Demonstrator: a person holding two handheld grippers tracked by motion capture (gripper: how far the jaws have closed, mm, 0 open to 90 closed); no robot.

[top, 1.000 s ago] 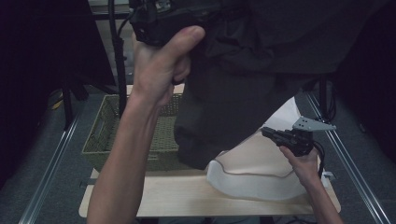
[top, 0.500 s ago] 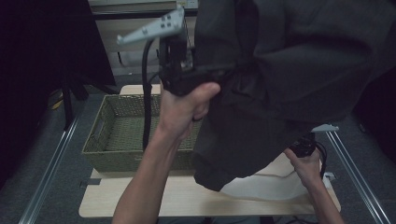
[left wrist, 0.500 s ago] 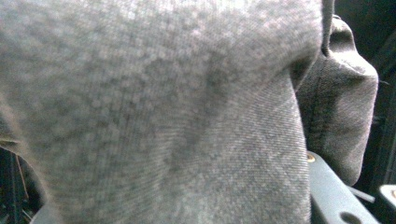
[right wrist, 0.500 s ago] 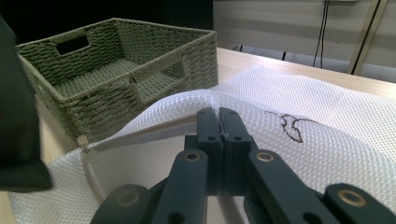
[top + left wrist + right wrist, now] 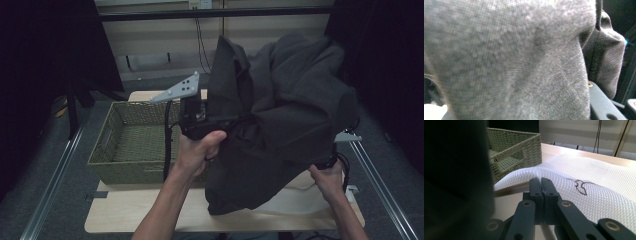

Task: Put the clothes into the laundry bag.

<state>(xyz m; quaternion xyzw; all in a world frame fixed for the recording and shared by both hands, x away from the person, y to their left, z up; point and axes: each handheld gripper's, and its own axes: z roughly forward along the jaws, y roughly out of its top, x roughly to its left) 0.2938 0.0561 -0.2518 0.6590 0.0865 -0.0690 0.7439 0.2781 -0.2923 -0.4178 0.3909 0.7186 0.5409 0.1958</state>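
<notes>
Two grippers are at work on one dark grey garment (image 5: 280, 125), and the job looks about midway by my judgement: the cloth is lifted clear of the table (image 5: 150, 220) but has not yet gone into the woven basket (image 5: 135, 140) or been laid flat anywhere. Nearest the person, the right gripper (image 5: 540, 181) sits low at the table's right edge with its jaws pressed together; the right gripper view shows no cloth between the tips, and a white mesh fabric (image 5: 594, 185) with a small dark emblem lies just beyond them. Whether this gripper pins a hem out of sight cannot be told. Farther in and higher, the left gripper (image 5: 200, 120) is raised above the table, and the garment hangs from it in a heavy bunch, draping down to the right until its lower folds reach the white fabric. Its jaws are hidden under knit, which presses right against the left gripper view; they appear clamped on a fold. Beyond and left stands the basket, empty.
</notes>
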